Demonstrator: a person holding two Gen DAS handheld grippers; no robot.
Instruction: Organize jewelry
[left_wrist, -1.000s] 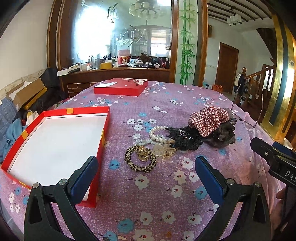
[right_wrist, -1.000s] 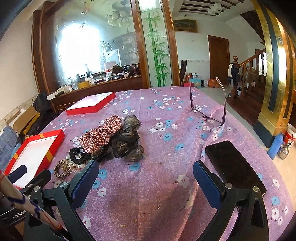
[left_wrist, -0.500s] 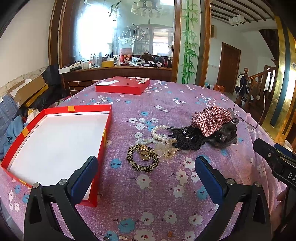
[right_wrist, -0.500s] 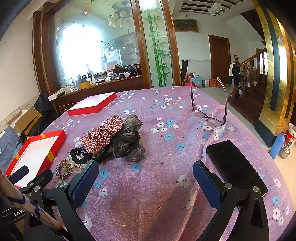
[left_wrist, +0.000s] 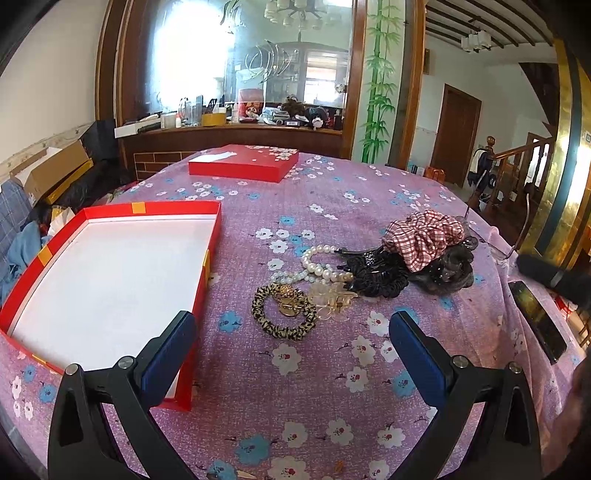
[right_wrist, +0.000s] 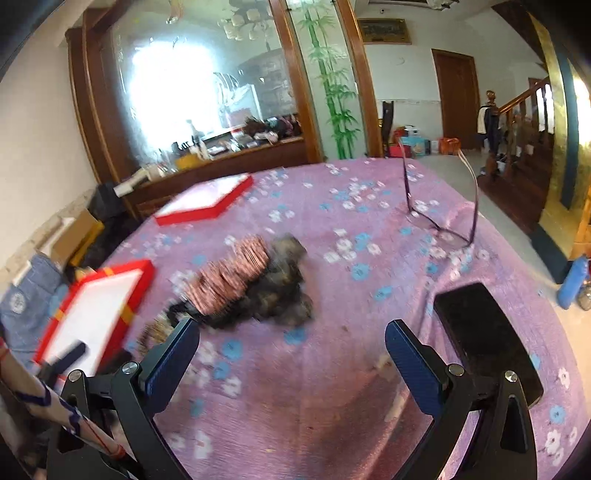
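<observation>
- Left gripper (left_wrist: 291, 347): black angular plastic arms, dark blue ribbed finger pads (left_wrist: 168, 347), silver round screws.
- Right gripper (right_wrist: 291, 354): the same black frame, blue pads (right_wrist: 412, 365), silver screws.

— Where is the table (left_wrist: 332, 406) free?

— Along its near edge: bare cloth lies in front of the leopard-print hair tie (left_wrist: 283, 316), between the open red box (left_wrist: 107, 273) at the left edge and the black phone (left_wrist: 537, 320) at the right edge.

— And further in?

— The heap blocks the middle: pearl strand (left_wrist: 317, 264), checked scrunchie (left_wrist: 424, 236), dark hair pieces (left_wrist: 448, 273), all touching. Beyond it, open cloth reaches the red lid (left_wrist: 243, 164) at the far edge. Upturned glasses (right_wrist: 439, 206) stand toward the far right edge.
</observation>
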